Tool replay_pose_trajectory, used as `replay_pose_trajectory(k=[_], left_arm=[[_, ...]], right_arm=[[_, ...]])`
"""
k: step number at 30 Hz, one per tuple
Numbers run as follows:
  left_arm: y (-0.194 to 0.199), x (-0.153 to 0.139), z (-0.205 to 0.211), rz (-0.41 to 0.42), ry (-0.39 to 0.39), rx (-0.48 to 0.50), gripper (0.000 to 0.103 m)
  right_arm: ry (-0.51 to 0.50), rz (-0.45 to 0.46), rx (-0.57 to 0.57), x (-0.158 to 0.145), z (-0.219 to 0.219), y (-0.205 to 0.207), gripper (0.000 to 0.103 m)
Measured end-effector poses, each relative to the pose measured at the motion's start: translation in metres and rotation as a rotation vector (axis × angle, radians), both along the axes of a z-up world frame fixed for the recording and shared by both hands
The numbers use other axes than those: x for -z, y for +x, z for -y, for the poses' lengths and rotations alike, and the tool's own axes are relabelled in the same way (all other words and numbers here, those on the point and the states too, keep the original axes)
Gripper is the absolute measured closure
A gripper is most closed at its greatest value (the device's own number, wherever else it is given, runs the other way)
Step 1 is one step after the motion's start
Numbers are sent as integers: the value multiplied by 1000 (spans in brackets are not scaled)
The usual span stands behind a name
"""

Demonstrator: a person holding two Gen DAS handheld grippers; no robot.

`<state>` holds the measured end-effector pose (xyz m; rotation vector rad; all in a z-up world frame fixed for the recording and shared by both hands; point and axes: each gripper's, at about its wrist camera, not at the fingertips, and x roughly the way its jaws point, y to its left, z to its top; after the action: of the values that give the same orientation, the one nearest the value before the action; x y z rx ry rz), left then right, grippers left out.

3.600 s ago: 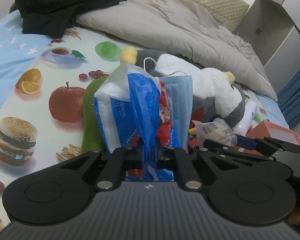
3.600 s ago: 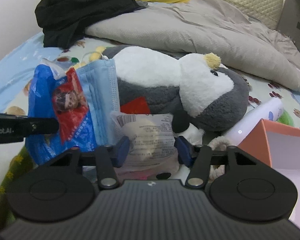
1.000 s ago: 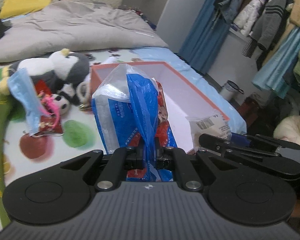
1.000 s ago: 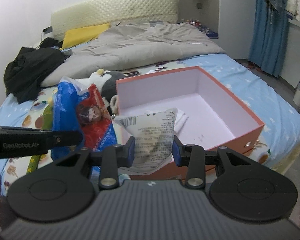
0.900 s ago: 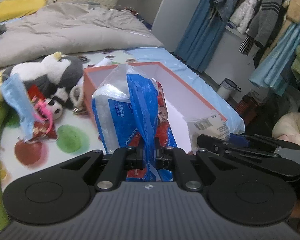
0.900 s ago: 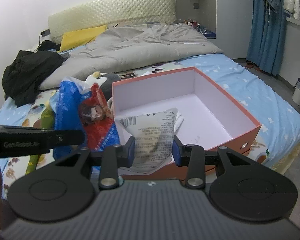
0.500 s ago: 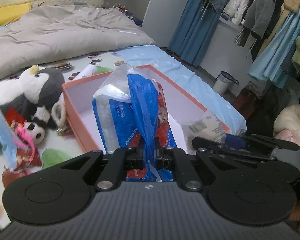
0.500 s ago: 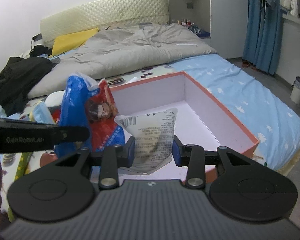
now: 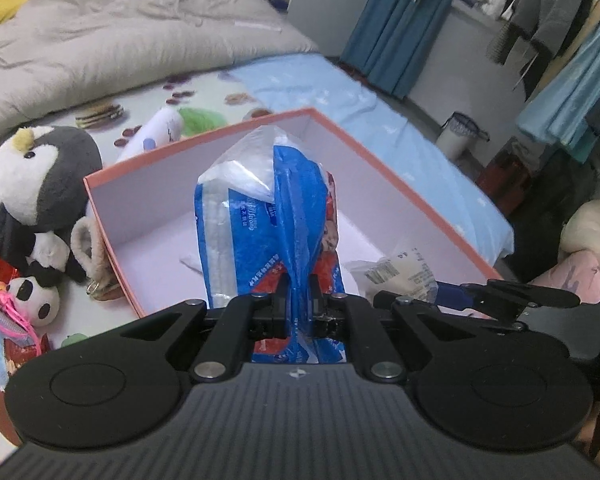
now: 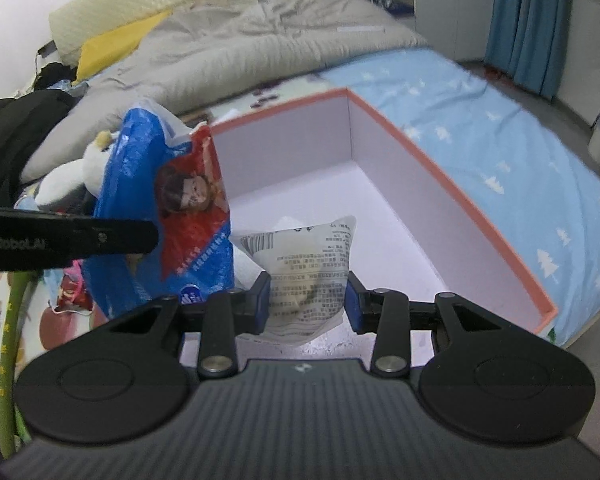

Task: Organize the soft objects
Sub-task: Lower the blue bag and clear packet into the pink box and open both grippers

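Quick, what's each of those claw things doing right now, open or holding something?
Left gripper: shut on the blue bag.
Right gripper: shut on the white packet.

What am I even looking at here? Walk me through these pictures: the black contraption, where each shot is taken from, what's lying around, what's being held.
There is no robot here: a person holds a two-finger gripper in each hand, and each carries a wide-angle camera looking along its fingers.

In the left view, the left gripper is shut on a blue plastic tissue pack.

In the right view, the right gripper is shut on a small white printed pouch.

Both hang over an open orange box with a pale inside, which sits on a bed.

Beside the box lie a plush penguin, a small panda toy and a grey duvet.
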<state>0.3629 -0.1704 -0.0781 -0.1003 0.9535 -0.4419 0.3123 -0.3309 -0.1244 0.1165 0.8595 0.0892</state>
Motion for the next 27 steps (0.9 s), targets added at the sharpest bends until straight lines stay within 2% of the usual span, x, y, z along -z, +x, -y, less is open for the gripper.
replay_pose_trajectory(k=[5,8,10,11,13,22,27], left_arm=[[13,8,0,-12,33,-3,95],[13,7,-4,-3,30,-19,94],[13,8,-6,-9,35,-23,84],[12,8,-7,-6,29,-20,80],[7,6,-9,4,28,-17,63],[-32,-15,-25,79,-8,-32,62],[-61,-25,-34,135,-2,-36,62]], right_arm=[[11,-36,10,7,5,9,61],[8,-38,14,6,6,7,55],[7,-42,20,5,7,9,46],[10,-38,24,4,7,7,45],[18,-32,28,3,8,8,45],[34,26,18,-8,1,-20,45],[51,79,18,-19,-5,-44,45]])
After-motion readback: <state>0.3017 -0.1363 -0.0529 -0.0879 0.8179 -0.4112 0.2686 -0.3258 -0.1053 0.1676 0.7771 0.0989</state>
